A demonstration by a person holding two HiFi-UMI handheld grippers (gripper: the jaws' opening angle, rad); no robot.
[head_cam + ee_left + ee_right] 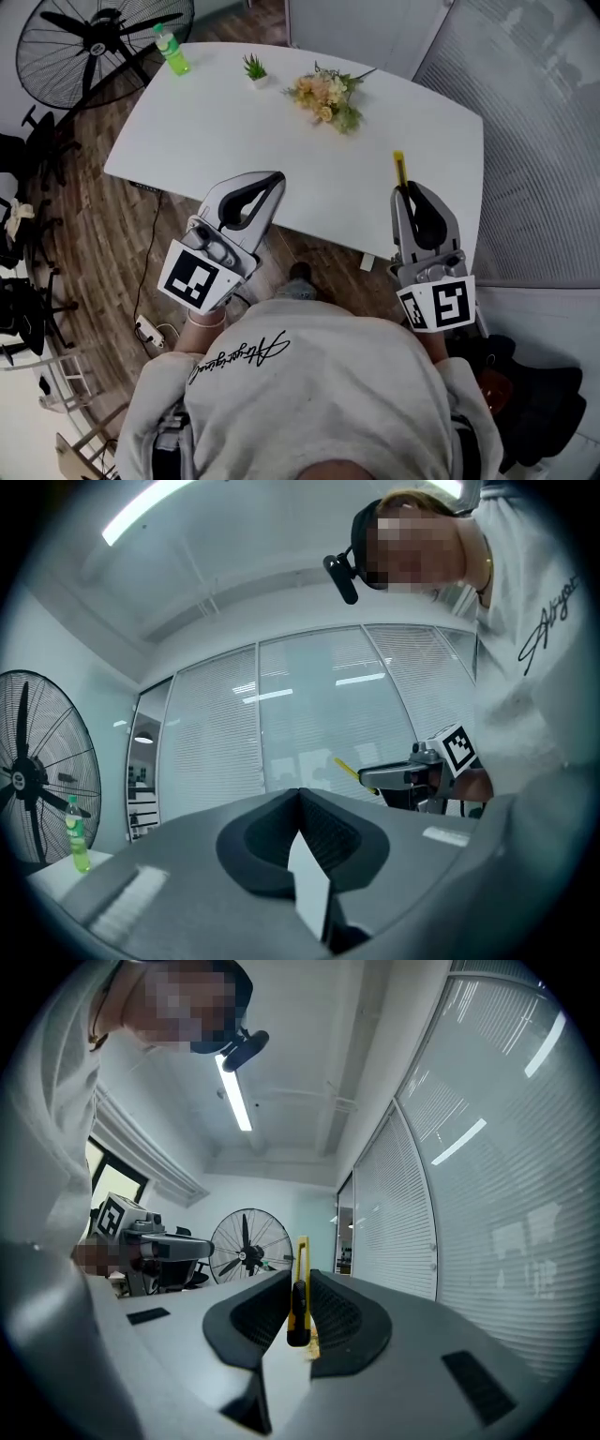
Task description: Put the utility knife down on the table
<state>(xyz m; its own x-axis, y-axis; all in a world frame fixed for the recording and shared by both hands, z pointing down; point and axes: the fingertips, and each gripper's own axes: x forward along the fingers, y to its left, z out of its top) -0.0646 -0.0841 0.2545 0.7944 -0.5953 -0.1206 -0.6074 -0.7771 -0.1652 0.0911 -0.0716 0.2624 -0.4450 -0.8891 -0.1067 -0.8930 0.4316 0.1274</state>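
My right gripper [403,187] is shut on a yellow utility knife [398,169] and holds it over the near right edge of the white table [281,141]. The knife's tip pokes forward past the jaws. In the right gripper view the yellow and black knife [303,1255] stands upright, clamped between the dark pads [330,1312] of the right gripper [300,1279]. My left gripper [273,178] hangs over the table's near edge on the left, shut and empty. Its jaws meet at the tips in the left gripper view [298,794], where the right gripper [412,776] shows with the knife [347,769].
On the table's far side stand a green bottle [172,49], a small potted plant [254,67] and a bunch of flowers [328,94]. A large floor fan [94,37] stands beyond the far left corner. Chairs [23,281] are at the left, and a glass wall with blinds [534,112] is at the right.
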